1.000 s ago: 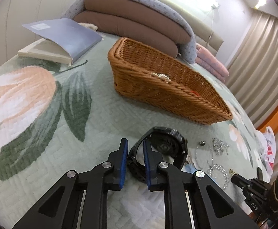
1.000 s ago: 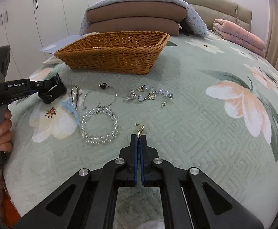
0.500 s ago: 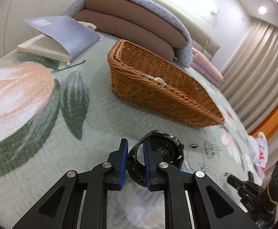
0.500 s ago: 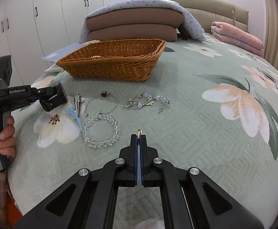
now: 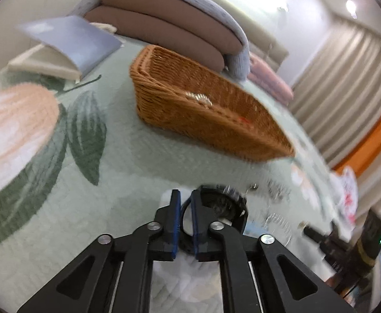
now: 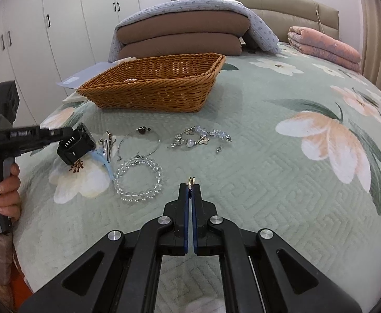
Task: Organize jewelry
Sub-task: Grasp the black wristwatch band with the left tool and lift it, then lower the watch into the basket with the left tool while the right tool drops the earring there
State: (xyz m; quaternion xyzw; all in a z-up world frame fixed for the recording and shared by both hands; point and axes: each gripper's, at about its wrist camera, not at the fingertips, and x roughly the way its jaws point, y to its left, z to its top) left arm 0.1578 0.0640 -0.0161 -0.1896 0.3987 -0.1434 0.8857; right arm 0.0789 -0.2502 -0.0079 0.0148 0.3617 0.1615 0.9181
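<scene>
Chunky black wristwatch [image 5: 220, 206] carried nearer rectangular woven wicker basket [image 5: 206, 109], strap clamped by left gripper [image 5: 185, 203], small gold earring [image 6: 191, 180] pinched by right gripper [image 6: 190, 187].

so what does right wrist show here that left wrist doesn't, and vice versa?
Only right wrist: sharp view of the loose pieces on the bedspread, namely the clear bead bracelet, wire bangle and charm bracelet, plus the small gold earring pinched in the right gripper.

Only left wrist: the open book, curtains, and a pale beaded piece inside the basket.

Both: wicker basket, stacked pillows, and the black watch clamped in the left gripper.
</scene>
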